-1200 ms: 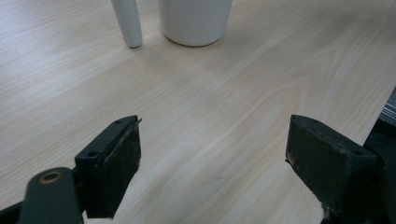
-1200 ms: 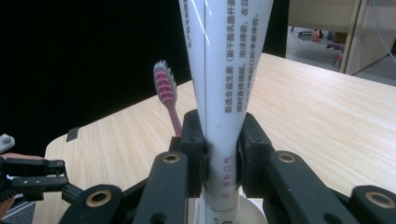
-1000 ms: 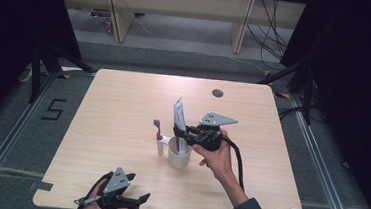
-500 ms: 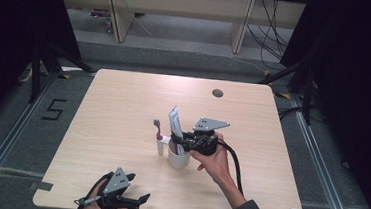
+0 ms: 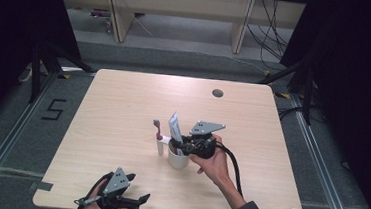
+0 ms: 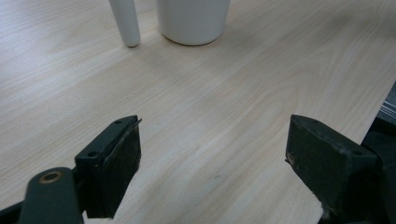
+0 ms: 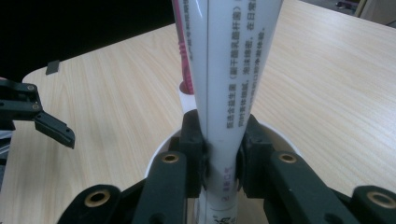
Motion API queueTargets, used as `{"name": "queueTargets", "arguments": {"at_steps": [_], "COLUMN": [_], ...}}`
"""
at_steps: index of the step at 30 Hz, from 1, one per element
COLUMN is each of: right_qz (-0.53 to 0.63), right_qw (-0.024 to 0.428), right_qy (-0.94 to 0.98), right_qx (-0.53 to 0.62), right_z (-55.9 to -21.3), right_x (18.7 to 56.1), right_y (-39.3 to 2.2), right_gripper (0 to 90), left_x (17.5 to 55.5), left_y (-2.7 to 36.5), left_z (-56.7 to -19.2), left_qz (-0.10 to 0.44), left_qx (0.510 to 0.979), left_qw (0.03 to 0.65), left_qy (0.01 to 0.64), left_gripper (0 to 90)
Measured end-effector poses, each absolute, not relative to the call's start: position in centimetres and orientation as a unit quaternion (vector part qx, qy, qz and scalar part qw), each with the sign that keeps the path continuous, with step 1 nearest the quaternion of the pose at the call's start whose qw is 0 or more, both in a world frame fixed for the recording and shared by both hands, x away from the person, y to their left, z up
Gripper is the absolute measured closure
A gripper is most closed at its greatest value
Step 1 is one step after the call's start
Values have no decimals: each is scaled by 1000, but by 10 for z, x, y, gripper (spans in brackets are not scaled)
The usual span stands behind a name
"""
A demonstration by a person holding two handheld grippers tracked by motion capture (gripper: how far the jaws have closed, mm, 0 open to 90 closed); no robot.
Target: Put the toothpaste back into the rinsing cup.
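White plastic toothpaste tube [image 7: 219, 93] stood upright, pinched between my right tongs [image 7: 219, 156], its lower end inside the round white ceramic cup [image 5: 178, 156] near the middle of the pale wooden counter [image 5: 123, 109]. My left tongs [image 6: 212, 158] gaped wide at the counter's near edge, holding nothing.

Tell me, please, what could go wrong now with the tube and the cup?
The right claw is shut on the toothpaste tube over the white cup. Pushing sideways may tip the cup. The toothbrush stands close beside it and could be knocked over.
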State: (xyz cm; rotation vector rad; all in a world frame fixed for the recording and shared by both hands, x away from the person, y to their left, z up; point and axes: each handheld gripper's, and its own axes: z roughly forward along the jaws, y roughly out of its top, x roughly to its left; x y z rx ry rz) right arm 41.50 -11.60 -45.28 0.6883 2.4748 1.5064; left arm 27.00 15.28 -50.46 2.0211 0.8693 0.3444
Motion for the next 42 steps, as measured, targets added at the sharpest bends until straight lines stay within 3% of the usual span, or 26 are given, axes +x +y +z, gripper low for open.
{"name": "queueTargets", "arguments": {"at_steps": [28,42], "right_qz": [486,494], "right_qw": [76,74], "right_qy": [836,828], "right_qx": [243,254], "right_z": [-458,-455], "right_x": [410,410], "right_y": [-115,-123], "right_gripper": [725,587], "left_x": [270,270], "left_y": [152,151], "left_z": [-505,-506], "left_qz": [137,137], "left_qx": [815,814], "left_qw": [443,443], "left_qy": [348,349], "left_gripper": [180,180]}}
